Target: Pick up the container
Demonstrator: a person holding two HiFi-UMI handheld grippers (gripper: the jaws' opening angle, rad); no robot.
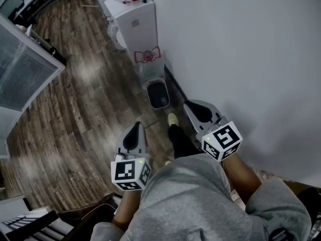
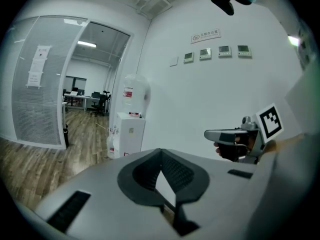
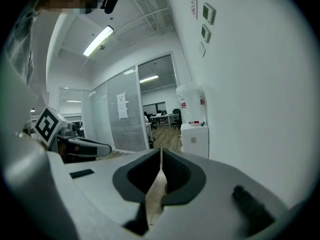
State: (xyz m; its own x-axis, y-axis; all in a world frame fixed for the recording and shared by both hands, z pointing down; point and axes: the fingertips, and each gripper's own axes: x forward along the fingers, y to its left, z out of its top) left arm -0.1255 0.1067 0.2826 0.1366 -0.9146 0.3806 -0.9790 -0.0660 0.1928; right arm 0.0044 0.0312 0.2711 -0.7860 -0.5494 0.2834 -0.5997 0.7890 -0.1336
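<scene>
A small dark open-topped container (image 1: 158, 94) stands on the wood floor against the white wall, just below a white water dispenser (image 1: 131, 15). My left gripper (image 1: 136, 126) is held in the air short of it, shut and empty. My right gripper (image 1: 189, 105) hangs beside the wall, to the right of the container, also shut with nothing in it. In the left gripper view the jaws (image 2: 161, 152) meet at the tips, and the right gripper (image 2: 234, 136) shows beside them. In the right gripper view the jaws (image 3: 161, 152) also meet. The container is hidden in both gripper views.
The white wall (image 1: 241, 49) runs along the right. A glass partition (image 1: 22, 74) stands at the left, with office desks beyond it (image 2: 82, 100). The person's dark trouser leg and shoe (image 1: 173, 119) are on the floor between the grippers. Wood floor (image 1: 80, 109) spreads to the left.
</scene>
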